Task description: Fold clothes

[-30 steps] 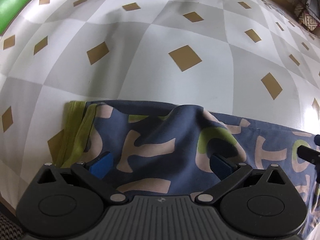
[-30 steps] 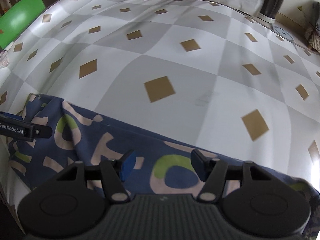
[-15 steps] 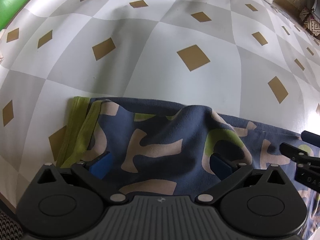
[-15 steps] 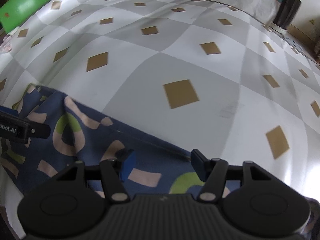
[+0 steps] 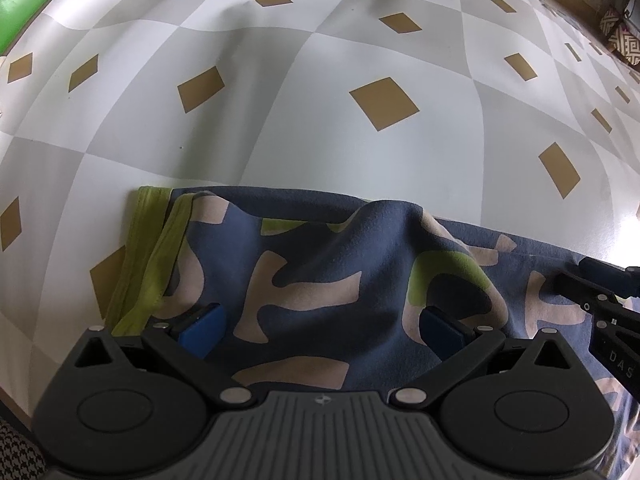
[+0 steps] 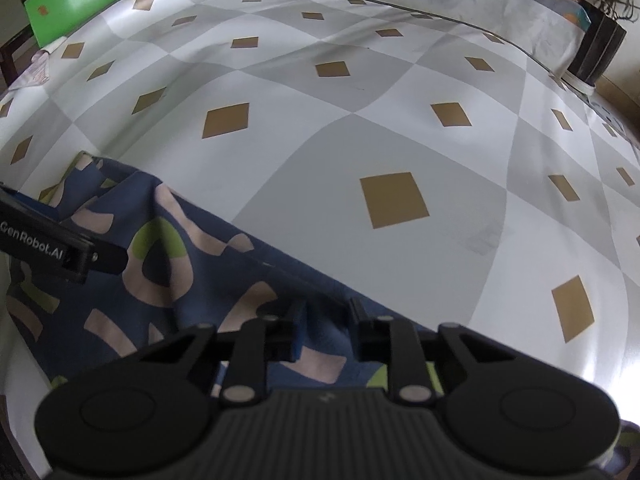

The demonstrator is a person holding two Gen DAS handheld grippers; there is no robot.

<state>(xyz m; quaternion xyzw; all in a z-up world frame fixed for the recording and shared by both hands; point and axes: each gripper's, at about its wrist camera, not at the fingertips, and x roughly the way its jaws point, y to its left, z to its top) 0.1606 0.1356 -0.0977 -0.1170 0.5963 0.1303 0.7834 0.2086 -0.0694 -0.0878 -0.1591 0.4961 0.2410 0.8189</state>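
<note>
one garment in view, dark blue with beige and lime shapes and a lime-green band at its left end; it lies along the near edge of the table, which wears a grey-and-white checked cover with tan diamonds. the cloth looks already doubled at least once, since its far edge runs as a fairly straight line, but a ridge bunches up mid-cloth and the surface is rumpled, so the fold reads as early to mid stage, not finished. left gripper: fingers spread wide, blue pads resting low on or just above the cloth, nothing pinched between them. right gripper: jaws have just been closing, now drawn nearly together with a small tuck of the blue fabric between the tips near the far edge; it appears to be pinching the cloth. judgement: one corner is being taken, the other is not yet gripped; left to do is a grip on the left side, lift and carry both ends over, flatten the ridge. count: one garment, two grippers, one table, one green chair at the far left corner, one dark pot at the far right; no second garment seen
</note>
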